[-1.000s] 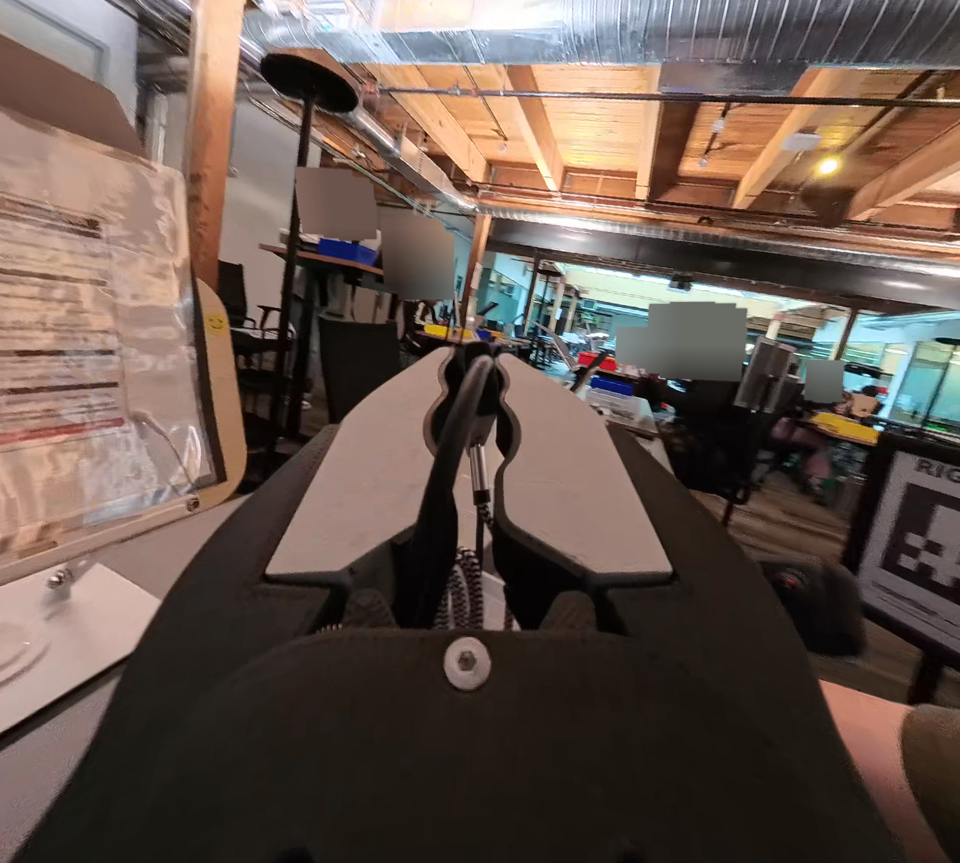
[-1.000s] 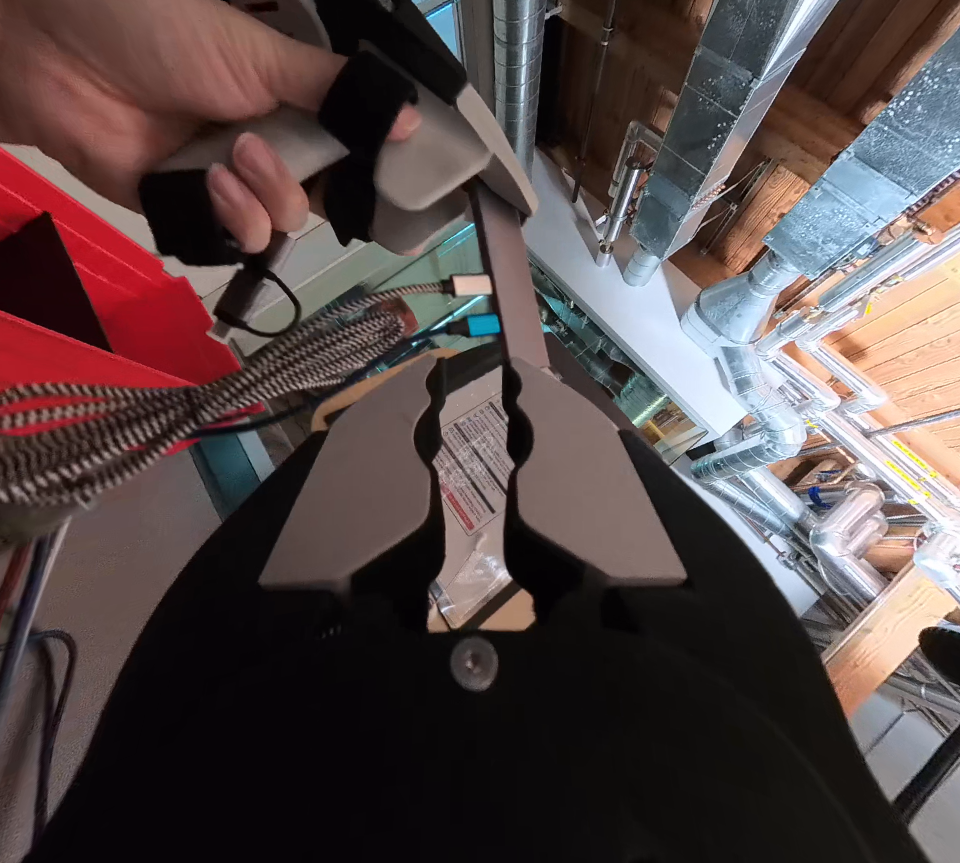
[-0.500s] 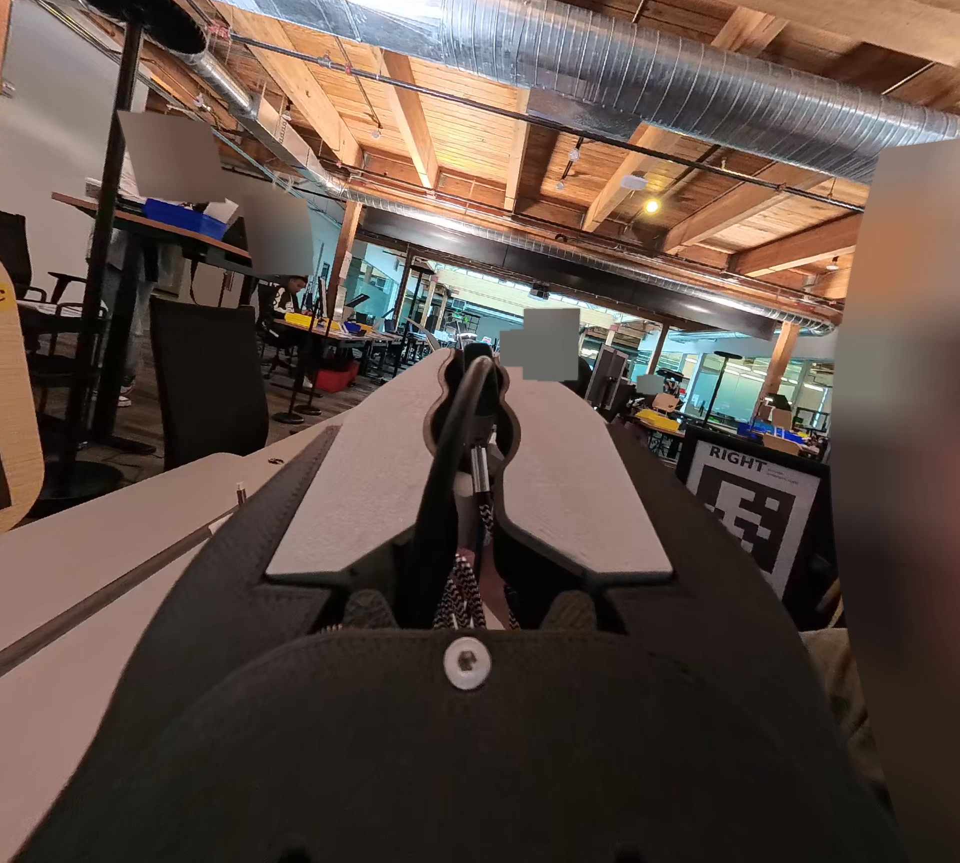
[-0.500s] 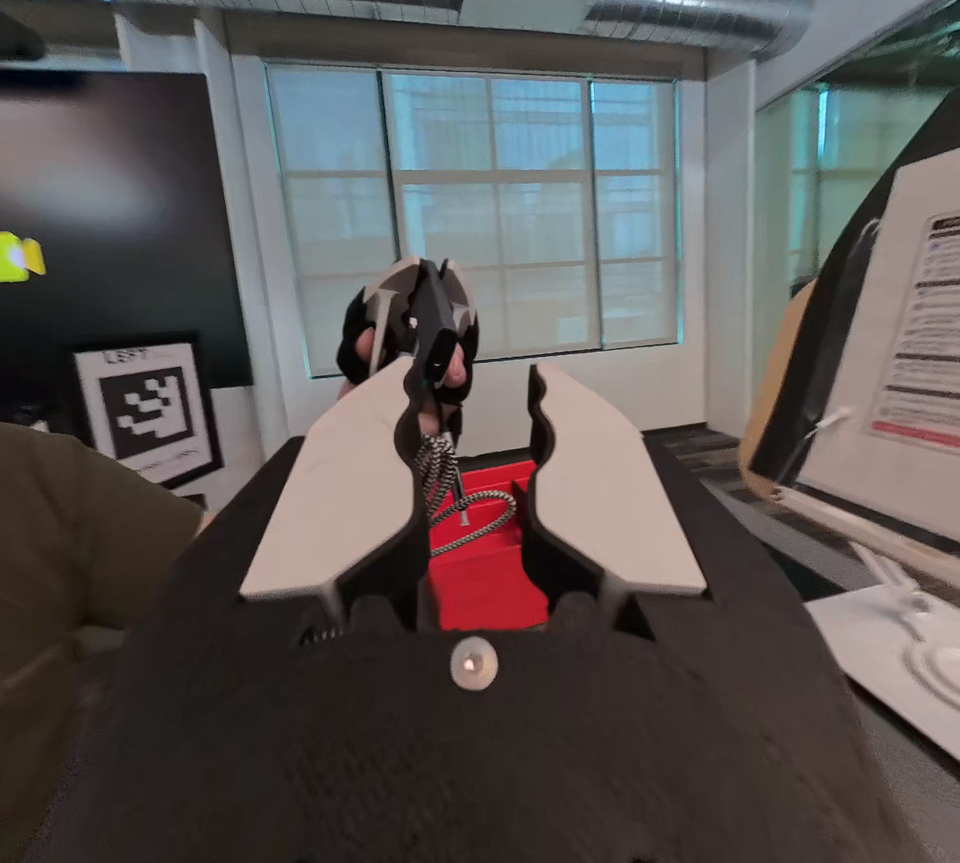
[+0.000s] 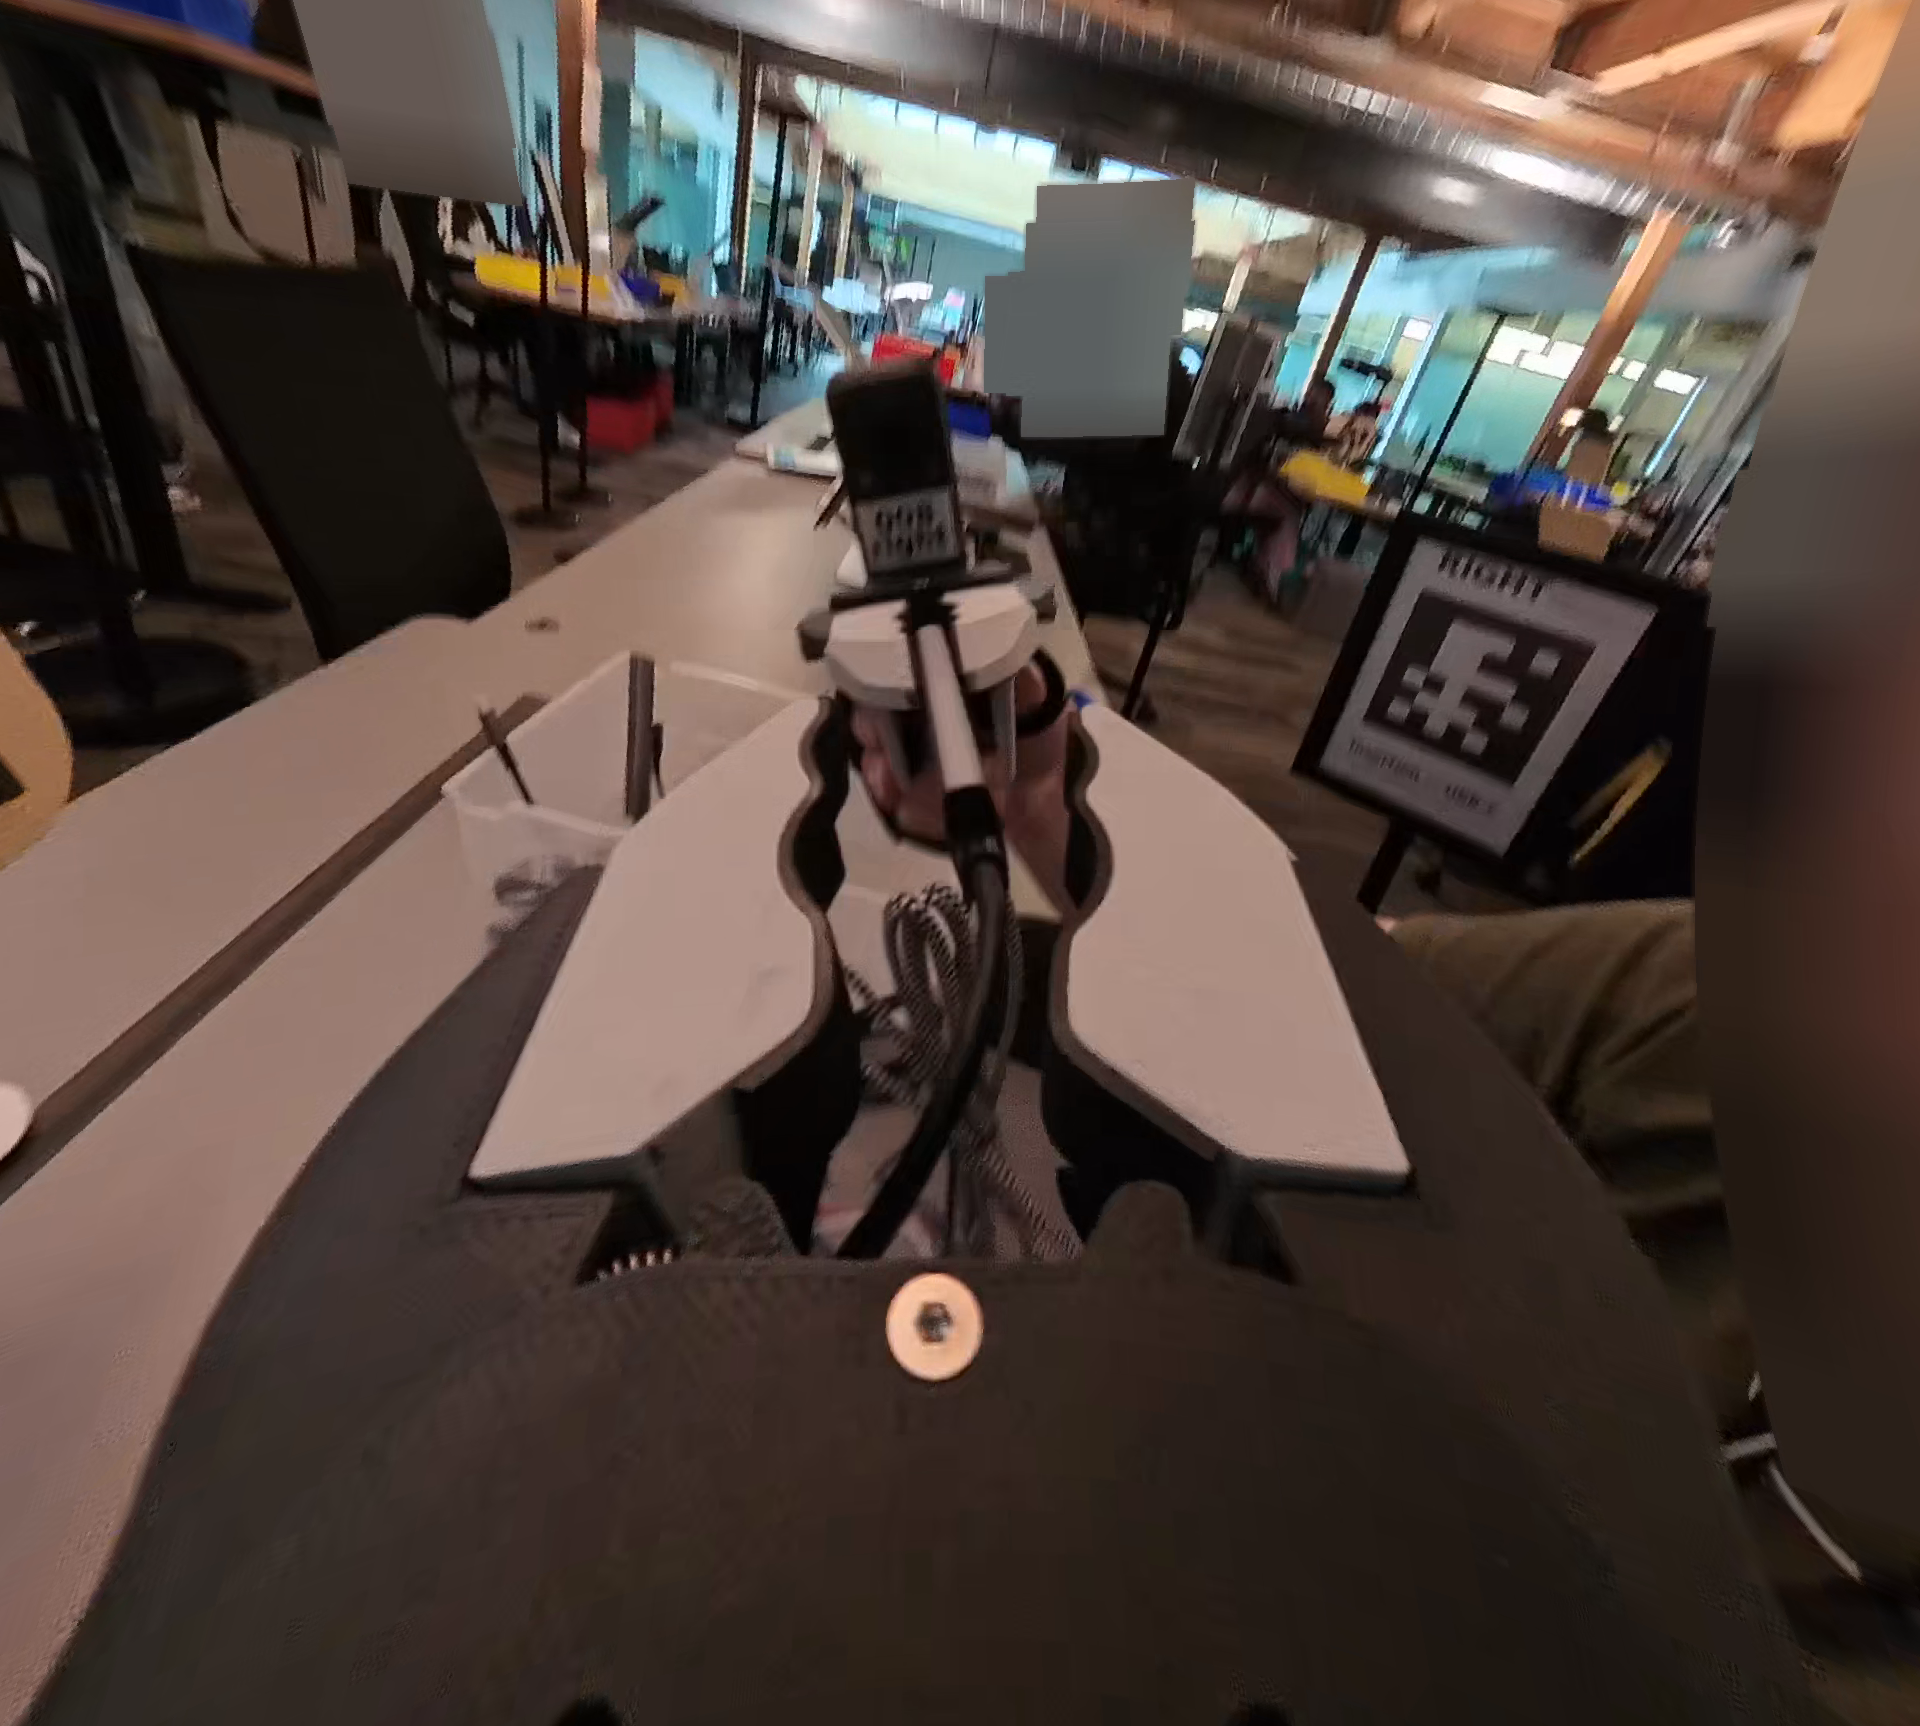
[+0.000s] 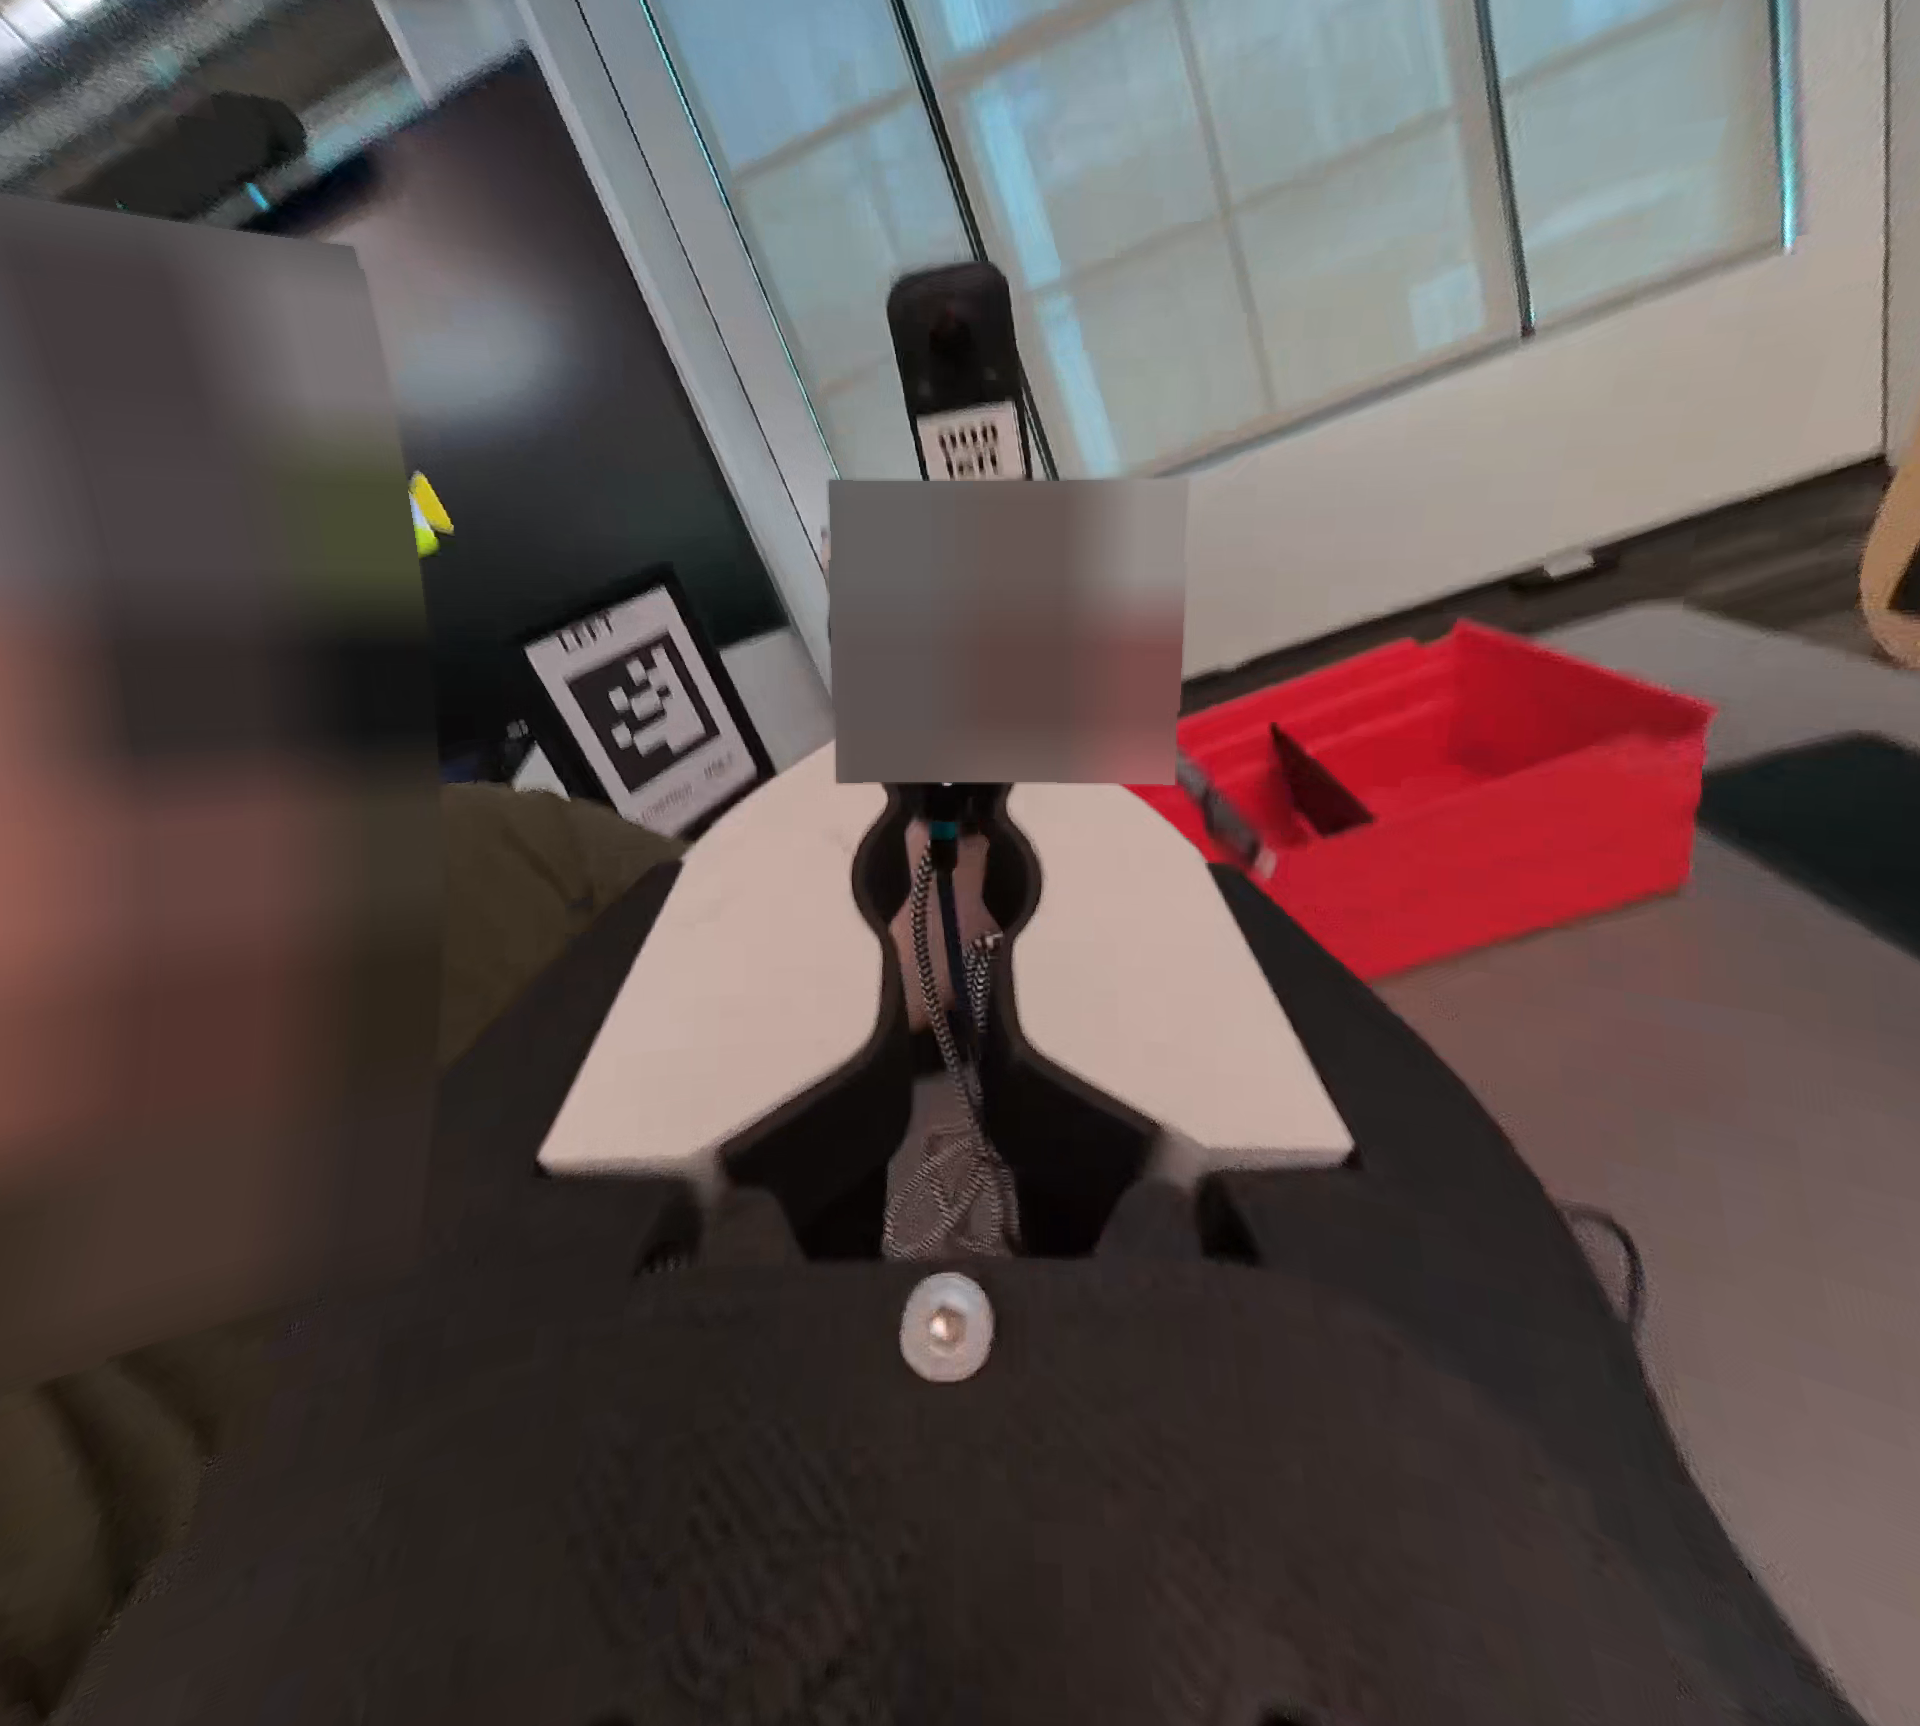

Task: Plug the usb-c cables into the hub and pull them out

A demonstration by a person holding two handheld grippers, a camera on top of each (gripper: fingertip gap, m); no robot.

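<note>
The left gripper point(image 5: 948, 733) has let go: its fingers, pinched on the black lead point(image 5: 982, 949) a moment ago, now stand apart. The slim silver hub point(image 5: 951, 720) hangs free between them without touching either. The right gripper point(image 6: 943, 798) has swung round to face the left one. Its tips are closed on the teal usb-c plug point(image 6: 945, 829), though a blurred patch hides what lies beyond. Braided cables point(image 6: 961, 1053) trail back between its fingers. On the grey table point(image 5: 208, 897), a clear bin point(image 5: 540, 803) sits at ten o'clock of the hub. From the right wrist, a red bin point(image 6: 1507, 835) lies at three o'clock.
</note>
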